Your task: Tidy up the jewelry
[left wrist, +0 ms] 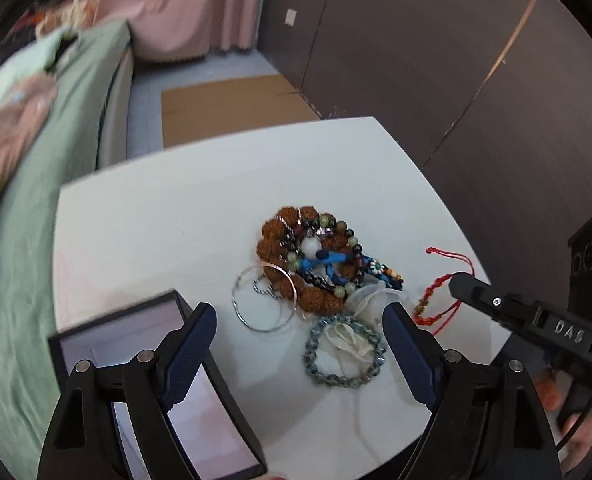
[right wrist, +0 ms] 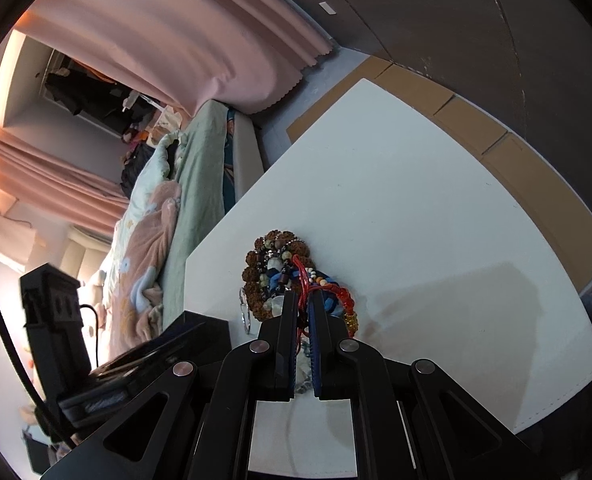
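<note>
A tangle of jewelry (left wrist: 316, 264) lies mid-table on the white table (left wrist: 156, 232): a brown seed-bead bracelet, blue cords and mixed beads. A silver bangle (left wrist: 264, 298) and a grey-blue bead bracelet (left wrist: 344, 354) lie at its near side. My left gripper (left wrist: 299, 312) is open above the grey-blue bracelet, with nothing between its pads. An open black box with a pale lining (left wrist: 144, 356) sits under its left finger. My right gripper (right wrist: 304, 298) is shut on a red cord bracelet (right wrist: 342, 296), to the right of the pile (right wrist: 274, 268). In the left wrist view the red cord bracelet (left wrist: 436, 300) trails from the right gripper's tip (left wrist: 462, 282).
A bed with a green sheet (left wrist: 56, 140) runs along the table's left side. Cardboard (left wrist: 232, 104) lies on the floor beyond the far edge, before a dark panelled wall (left wrist: 456, 60). A pink curtain (left wrist: 176, 4) hangs at the back. The black box (right wrist: 200, 336) stands at the table's near-left corner.
</note>
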Available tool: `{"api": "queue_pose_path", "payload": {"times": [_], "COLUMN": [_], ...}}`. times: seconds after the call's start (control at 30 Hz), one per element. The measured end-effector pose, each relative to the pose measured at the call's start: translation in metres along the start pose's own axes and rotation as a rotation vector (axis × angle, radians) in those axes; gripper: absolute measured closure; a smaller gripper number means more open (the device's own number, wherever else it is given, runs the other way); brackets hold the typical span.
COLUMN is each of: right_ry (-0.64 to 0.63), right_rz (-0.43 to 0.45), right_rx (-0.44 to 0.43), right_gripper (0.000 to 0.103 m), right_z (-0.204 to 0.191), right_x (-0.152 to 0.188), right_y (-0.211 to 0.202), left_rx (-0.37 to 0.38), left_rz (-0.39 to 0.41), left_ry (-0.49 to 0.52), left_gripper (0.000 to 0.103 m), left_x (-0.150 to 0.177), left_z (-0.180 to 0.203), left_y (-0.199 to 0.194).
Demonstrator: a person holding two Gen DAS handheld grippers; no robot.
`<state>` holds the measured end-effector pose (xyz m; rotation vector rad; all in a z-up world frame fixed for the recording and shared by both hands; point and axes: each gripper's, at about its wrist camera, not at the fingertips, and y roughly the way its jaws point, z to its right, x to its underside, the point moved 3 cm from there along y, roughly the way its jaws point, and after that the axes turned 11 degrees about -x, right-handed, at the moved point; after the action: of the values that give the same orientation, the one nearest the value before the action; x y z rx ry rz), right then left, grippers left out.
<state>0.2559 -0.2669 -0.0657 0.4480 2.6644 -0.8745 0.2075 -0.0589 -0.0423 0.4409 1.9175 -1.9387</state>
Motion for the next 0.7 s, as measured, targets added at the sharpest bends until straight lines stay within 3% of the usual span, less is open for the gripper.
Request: {"api": "queue_pose_path", "payload": {"times": [0.07, 0.13, 0.23, 0.47, 0.6, 0.7], "right_ry": [0.017, 0.028, 0.03, 0.017, 0.016, 0.015], "right_rz": [0.001, -0.001, -0.011, -0.023, -0.029, -0.03], "right_rx": [-0.006, -0.009, -0.011, -0.012, -0.013, -0.011], "right_gripper": [0.096, 0.096, 0.096, 0.096, 0.096, 0.096], "right_z": [0.004, 0.006, 0.006, 0.003, 0.003, 0.002], "right_x": [-0.001, -0.001, 0.001, 0.002, 0.002, 0.002], "right_y": [-0.001, -0.001, 0.002, 0.004, 0.005, 0.005], "left_rx": [-0.044, -0.105, -0.141, -0.149, -0.215, -0.18], "left_rz": [0.003, 0.005, -0.048, -0.073, -0.058, -0.048], "left_ry": [0.051, 0.139, 0.212, 0.254, 0.275, 0.233], "left_gripper": [0.018, 0.024, 0.052, 0.059, 0.09, 0.103], "left_x": [0.0, 0.001, 0.004, 0.005, 0.003, 0.0], "left_z": [0.004, 0.011, 0.013, 0.012, 0.011, 0.004], "left_y": [0.004, 0.01, 0.025, 0.05, 0.058, 0.053]}}
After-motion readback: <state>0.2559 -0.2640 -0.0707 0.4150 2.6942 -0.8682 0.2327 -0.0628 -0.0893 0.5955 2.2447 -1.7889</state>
